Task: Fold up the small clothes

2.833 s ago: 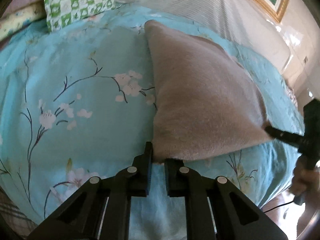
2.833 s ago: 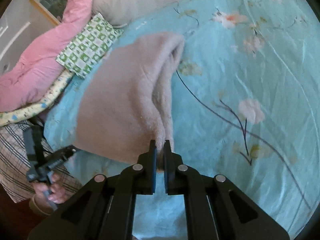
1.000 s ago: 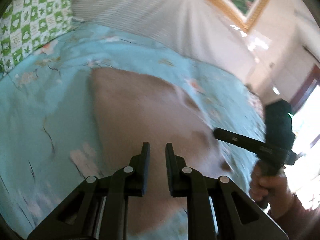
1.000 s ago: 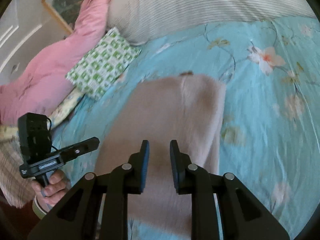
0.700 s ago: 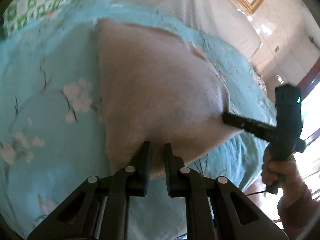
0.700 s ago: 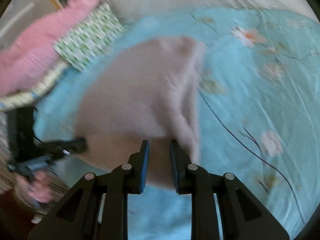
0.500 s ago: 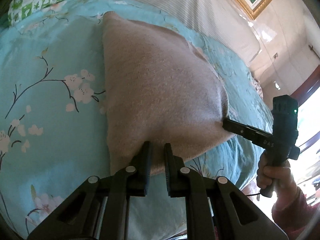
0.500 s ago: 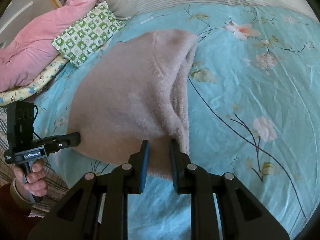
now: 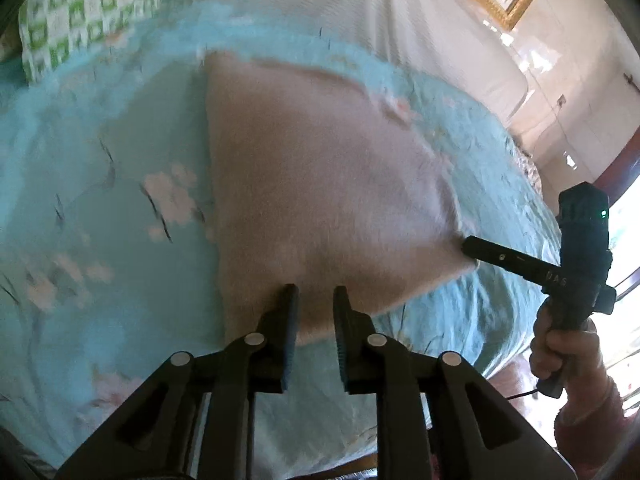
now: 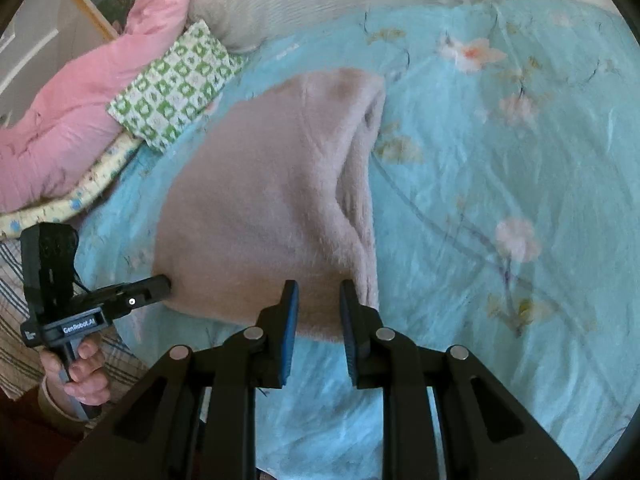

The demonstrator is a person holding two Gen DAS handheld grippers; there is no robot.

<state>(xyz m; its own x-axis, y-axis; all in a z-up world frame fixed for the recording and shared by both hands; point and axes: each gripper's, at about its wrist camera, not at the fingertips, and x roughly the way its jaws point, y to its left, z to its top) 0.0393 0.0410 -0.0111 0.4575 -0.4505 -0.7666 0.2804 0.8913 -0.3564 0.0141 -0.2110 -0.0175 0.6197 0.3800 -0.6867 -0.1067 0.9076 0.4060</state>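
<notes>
Judging by how it lies, you have the folding well under way: the fuzzy beige-pink fleece garment (image 10: 276, 200) sits as a compact, roughly four-sided packet on the turquoise floral bedsheet (image 10: 500, 168), with doubled layers showing along its right edge in the right wrist view. What is left looks like a last fold or a tidy-up of the near hem, though you cannot tell from here whether another fold is intended.

Your left gripper (image 9: 314, 300) has its jaws parted, with nothing clamped; the garment's near edge lies just under and beyond its fingertips, towards the near left corner. Your right gripper (image 10: 316, 296) is likewise spread apart and holds nothing, hovering at the near hem close to the near right corner, where the stacked layers end. Each view shows the other gripper's tip close against the opposite near corner.

A green-and-white checked pillow (image 10: 172, 92) and a pink quilted duvet (image 10: 76, 108) lie well apart from the garment, towards the head of the bed.
</notes>
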